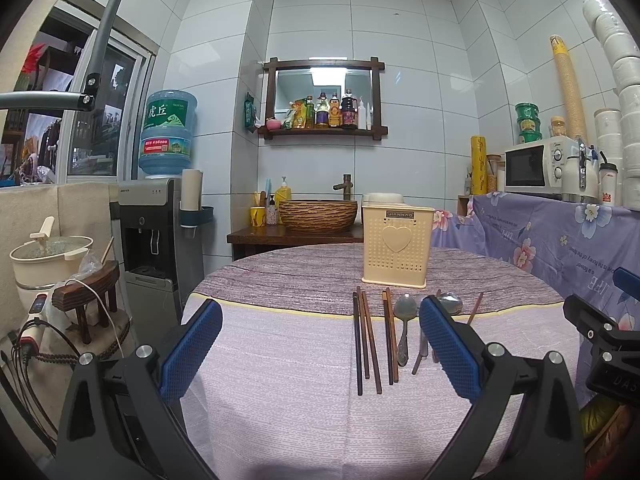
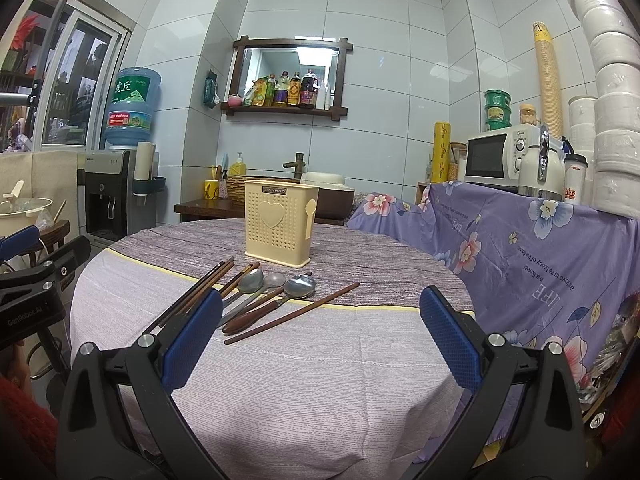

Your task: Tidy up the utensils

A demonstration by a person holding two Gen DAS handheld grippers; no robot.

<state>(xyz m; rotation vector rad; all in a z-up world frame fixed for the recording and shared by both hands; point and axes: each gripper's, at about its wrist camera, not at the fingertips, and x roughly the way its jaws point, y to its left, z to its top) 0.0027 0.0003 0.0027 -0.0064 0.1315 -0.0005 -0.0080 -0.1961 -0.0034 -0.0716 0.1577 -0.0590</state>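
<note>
Plainly, nothing had been picked up yet: my left gripper [image 1: 320, 344] hung wide open and empty above the near part of the table [image 1: 280, 380], and my right gripper [image 2: 320, 336] was likewise spread wide with nothing between its blue pads [image 2: 448, 340]. I judged this to be the very start of the job, with every utensil lying loose on the cloth. Just ahead lay the chopsticks [image 1: 366, 344] in pairs, roughly side by side, then the spoons [image 1: 404, 320] beside them, some with handles crossing, and one lone chopstick [image 2: 292, 314] angled apart toward the right. Beyond them, upright and near the row, stood the cream holder [image 1: 397, 246] with its heart panel. The next move, as I saw it, called for lowering one gripper over a single piece and closing across its shaft, then carrying it up to the holder's open top. The thin sticks lay flat and close together, so pinching one alone looked fiddly. Nothing stood between utensils and holder; the microwave [image 2: 498, 154] and the water dispenser [image 1: 160, 216] stood well away.
</note>
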